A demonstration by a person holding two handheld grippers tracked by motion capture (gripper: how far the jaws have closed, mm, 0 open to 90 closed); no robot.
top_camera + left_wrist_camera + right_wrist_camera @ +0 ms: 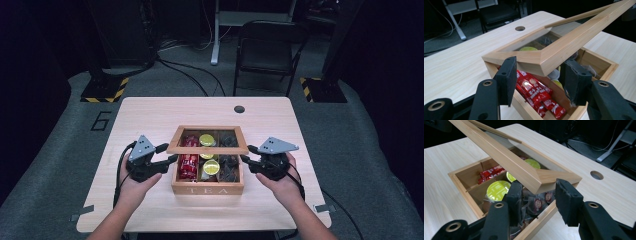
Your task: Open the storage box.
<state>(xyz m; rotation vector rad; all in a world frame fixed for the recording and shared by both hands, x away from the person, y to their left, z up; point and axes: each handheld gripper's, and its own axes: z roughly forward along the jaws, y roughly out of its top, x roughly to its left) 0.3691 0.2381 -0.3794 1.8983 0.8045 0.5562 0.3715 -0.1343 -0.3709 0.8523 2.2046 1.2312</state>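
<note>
Wooden table [150,115]: both grippers [170,153] [246,153] apparently pinching lid [207,149]; gripper views reveal red sachets [536,95].

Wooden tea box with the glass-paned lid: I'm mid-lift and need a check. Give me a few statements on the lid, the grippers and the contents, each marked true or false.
1. The glass-paned wooden lid is raised at its front edge above the wooden tea box. True.
2. The left gripper is at the lid's left front corner and the right gripper at its right front corner. True.
3. The red sachets lie in the box's right compartment. False: they are in the left one.
4. The lid lies flat on the light wooden table beside the box. False: it tilts over the box.
5. Yellow-green capsules fill the middle compartment. True.
</note>
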